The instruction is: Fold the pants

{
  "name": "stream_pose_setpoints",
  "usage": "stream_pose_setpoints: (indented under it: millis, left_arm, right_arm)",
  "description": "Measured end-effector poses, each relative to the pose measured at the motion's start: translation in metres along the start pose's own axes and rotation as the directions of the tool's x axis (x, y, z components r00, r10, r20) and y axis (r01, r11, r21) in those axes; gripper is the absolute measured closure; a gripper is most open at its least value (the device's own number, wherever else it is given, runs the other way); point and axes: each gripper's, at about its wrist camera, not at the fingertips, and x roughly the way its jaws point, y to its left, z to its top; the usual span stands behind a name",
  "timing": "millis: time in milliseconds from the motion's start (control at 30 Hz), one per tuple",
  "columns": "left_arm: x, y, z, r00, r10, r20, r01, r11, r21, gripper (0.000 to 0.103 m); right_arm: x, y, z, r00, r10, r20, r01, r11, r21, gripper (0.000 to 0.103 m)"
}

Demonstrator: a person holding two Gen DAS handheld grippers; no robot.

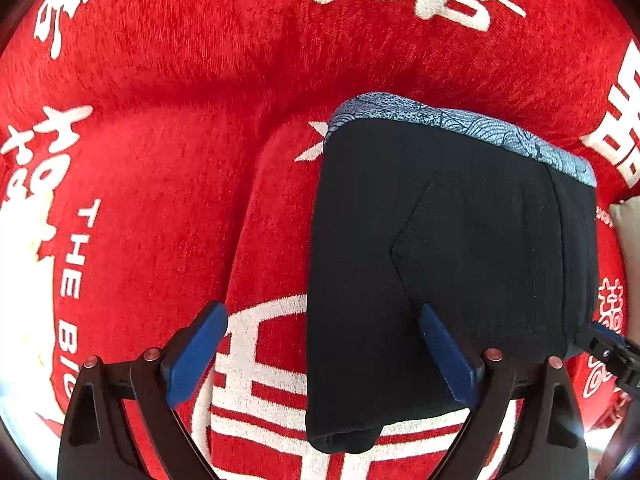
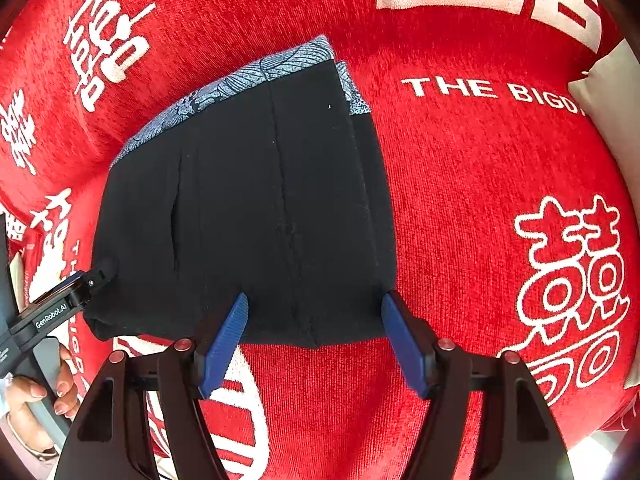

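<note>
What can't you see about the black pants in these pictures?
- Pants: the layers underneath, hidden by the top layer in both views, so how many folds there are cannot be told.
- Red blanket: its white words, cut off by the picture's edge in both views.
- Left tool: whether its right finger touches the pants, left wrist view.
- Pale thing: cut off by the edge, right wrist view.
</note>
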Motion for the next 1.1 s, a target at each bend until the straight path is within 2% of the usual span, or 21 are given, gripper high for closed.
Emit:
stream_pose_setpoints:
  millis: [67,267,400,600,700,833,900,1000,1100]
  left_arm:
    - [0.001,0.003,0.002,1.000,-0.015,-0.011,0.015,1.000,-0.007,0.006]
    - [0.000,0.001,0.006,0.999,-0.014,-0.030,0.015,1.000,0.013,0.006]
    - [-0.006,0.009,0.017,0.993,-0.109,-0.056,0.108,0.994,-0.009,0.006]
    - [-0.008,0.015,0.043,0.981,-0.178,-0.077,0.180,0.983,0.021,0.006]
    - [0.004,0.017,0.054,0.960,-0.250,-0.128,0.251,0.968,-0.013,0.006]
    - [0.020,0.020,0.062,0.941,-0.306,-0.146,0.301,0.952,-0.056,0.006]
    - [0.030,0.022,0.067,0.917,-0.362,-0.166,0.354,0.932,-0.073,0.006]
    - [0.044,0.026,0.071,0.879,-0.426,-0.213,0.418,0.905,-0.086,0.006]
    - [0.049,0.024,0.073,0.874,-0.433,-0.221,0.434,0.900,-0.047,0.006]
  right_arm:
    - [0.000,-0.001,0.003,1.000,0.007,-0.009,-0.007,1.000,-0.001,0.025]
    - [0.000,-0.010,0.004,0.999,0.043,-0.034,-0.042,0.999,0.022,0.024]
    - [-0.008,-0.012,0.000,0.997,0.059,-0.053,-0.058,0.998,0.008,0.024]
    - [-0.032,-0.048,0.010,0.979,0.204,-0.014,-0.202,0.975,0.090,0.024]
    - [-0.029,-0.067,0.029,0.966,0.260,0.010,-0.258,0.953,0.159,0.024]
    - [-0.015,-0.083,0.054,0.941,0.339,0.017,-0.335,0.921,0.200,0.024]
    - [-0.005,-0.085,0.062,0.924,0.381,-0.001,-0.373,0.905,0.203,0.024]
    - [0.009,-0.089,0.068,0.912,0.408,-0.035,-0.395,0.899,0.187,0.024]
    - [0.020,-0.088,0.065,0.894,0.443,-0.068,-0.428,0.889,0.163,0.024]
